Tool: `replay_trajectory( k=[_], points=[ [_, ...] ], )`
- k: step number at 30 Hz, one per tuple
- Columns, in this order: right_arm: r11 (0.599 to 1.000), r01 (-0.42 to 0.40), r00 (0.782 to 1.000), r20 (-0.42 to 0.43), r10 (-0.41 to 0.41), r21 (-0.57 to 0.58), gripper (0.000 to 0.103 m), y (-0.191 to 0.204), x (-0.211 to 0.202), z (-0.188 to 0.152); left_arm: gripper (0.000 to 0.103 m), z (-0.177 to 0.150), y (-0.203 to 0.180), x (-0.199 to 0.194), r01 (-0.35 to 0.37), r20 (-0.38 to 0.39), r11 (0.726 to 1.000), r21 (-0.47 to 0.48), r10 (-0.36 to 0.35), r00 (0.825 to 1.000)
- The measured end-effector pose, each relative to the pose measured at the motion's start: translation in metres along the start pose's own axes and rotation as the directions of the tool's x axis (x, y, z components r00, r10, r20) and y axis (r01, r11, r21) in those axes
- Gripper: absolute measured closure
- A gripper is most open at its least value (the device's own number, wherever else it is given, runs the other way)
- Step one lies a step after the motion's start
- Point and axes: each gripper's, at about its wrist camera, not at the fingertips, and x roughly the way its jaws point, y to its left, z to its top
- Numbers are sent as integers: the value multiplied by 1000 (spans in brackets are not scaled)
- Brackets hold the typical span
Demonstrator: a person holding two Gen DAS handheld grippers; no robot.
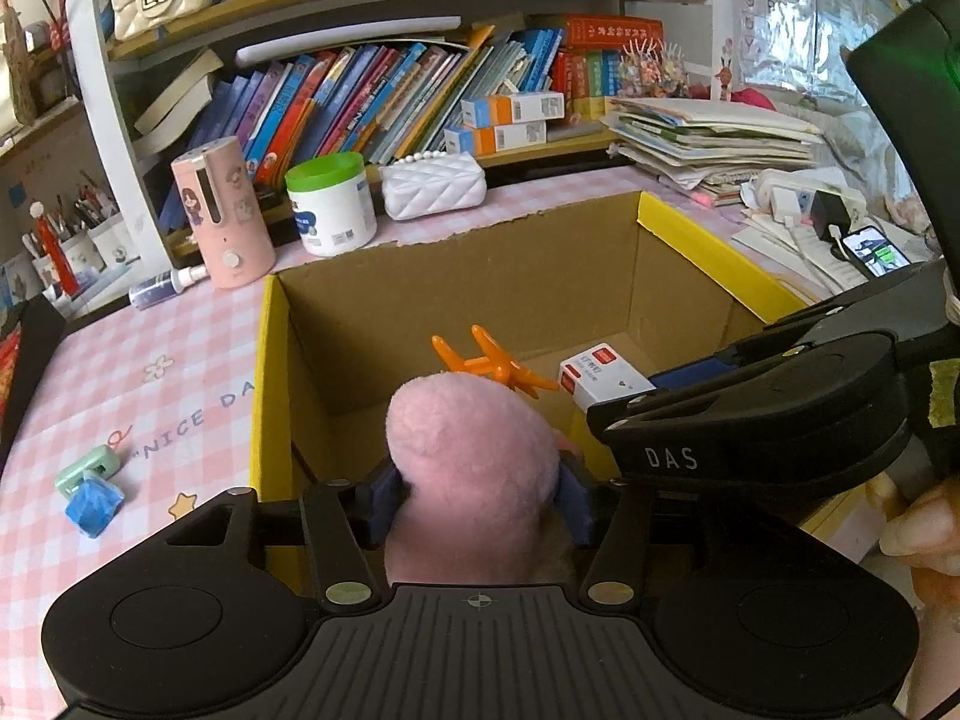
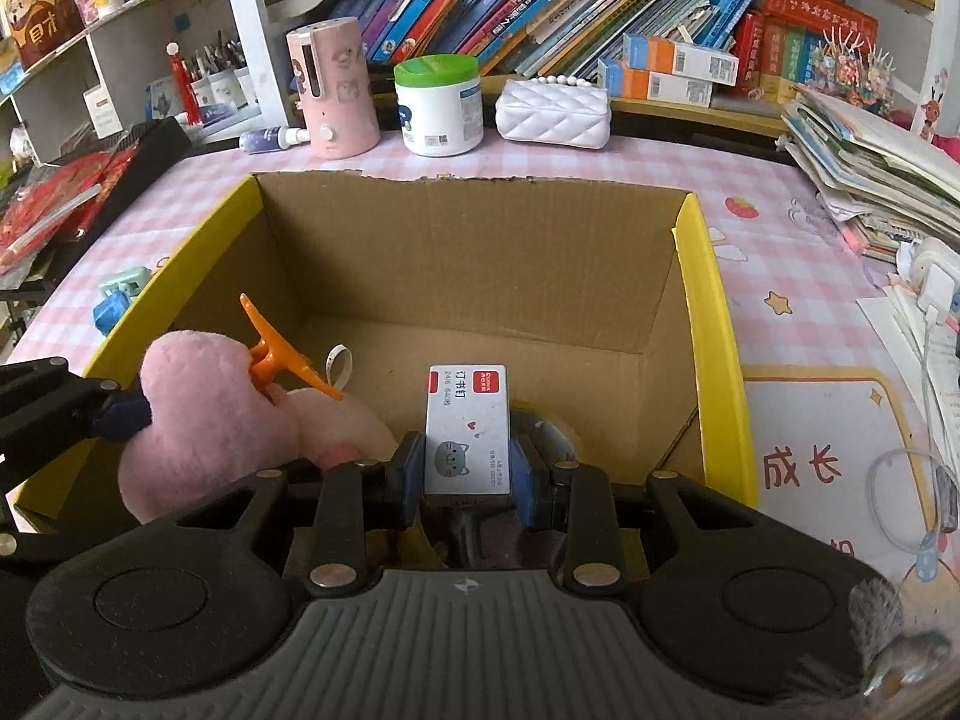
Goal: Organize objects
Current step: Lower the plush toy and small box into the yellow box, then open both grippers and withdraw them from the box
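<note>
The left hand-held gripper (image 1: 477,501) is bracketing a pink plush toy (image 1: 474,462) just inside the cardboard box (image 1: 456,288) by its near-left yellow edge, whether pressing I cannot tell. The right hand-held gripper (image 2: 467,468) is clamping a small white staple box (image 2: 468,429) beside it, over the box's bare floor.

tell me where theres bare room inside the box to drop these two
The cardboard box floor is bare along the far wall and toward the right wall. The near left corner is crowded by the pink plush toy in the left gripper; the right gripper holds the staples box at near centre.
</note>
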Motion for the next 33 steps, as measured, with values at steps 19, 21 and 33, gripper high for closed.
replay_trajectory(
  k=[19, 21, 33],
  points=[
    [987, 52, 984, 164, -77, 149, 59, 1, -63, -13, 18, -7, -2, -55, -1, 128, 1000, 28, -2, 992],
    [983, 65, 979, 181, -96, 171, 58, 3, -72, -17, 18, -10, 2, -63, 2, 140, 1000, 17, -4, 990],
    [945, 173, 951, 203, -234, 278, 54, 25, -115, -63, 18, -47, 32, -102, 27, 147, 999, -26, -23, 989]
  ],
)
